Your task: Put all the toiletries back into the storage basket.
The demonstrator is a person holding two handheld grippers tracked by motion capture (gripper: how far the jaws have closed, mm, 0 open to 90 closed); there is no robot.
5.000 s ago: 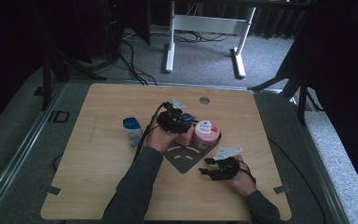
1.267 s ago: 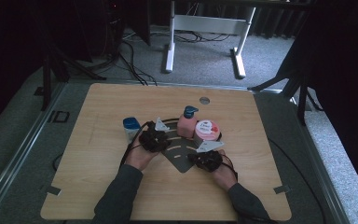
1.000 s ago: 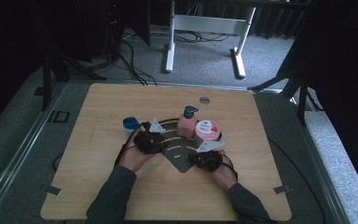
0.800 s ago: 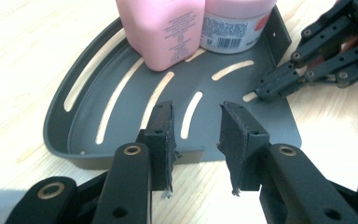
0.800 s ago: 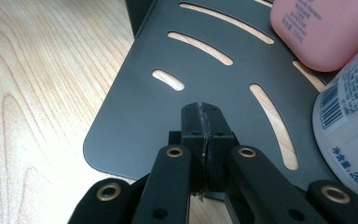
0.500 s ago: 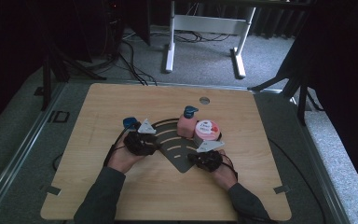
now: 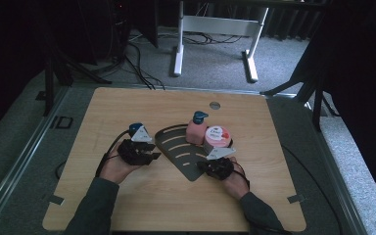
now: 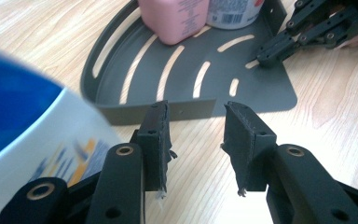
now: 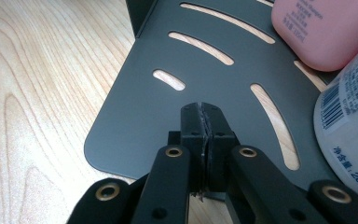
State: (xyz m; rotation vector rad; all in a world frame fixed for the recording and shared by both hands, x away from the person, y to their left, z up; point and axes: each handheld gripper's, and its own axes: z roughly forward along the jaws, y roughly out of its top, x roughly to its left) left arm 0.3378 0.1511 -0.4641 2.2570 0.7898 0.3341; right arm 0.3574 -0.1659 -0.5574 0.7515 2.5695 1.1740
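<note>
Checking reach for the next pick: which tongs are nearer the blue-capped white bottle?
Left. The left tongs sit right beside the blue-capped white bottle, jaws apart with nothing between them. The right tongs are shut, across the dark slotted tray at its near edge.

My left gripper view blurs the blue-capped white bottle [image 8: 23, 135] and cuts it at the left edge; the pink plastic bottle [image 8: 175, 18] is cropped above.
</note>
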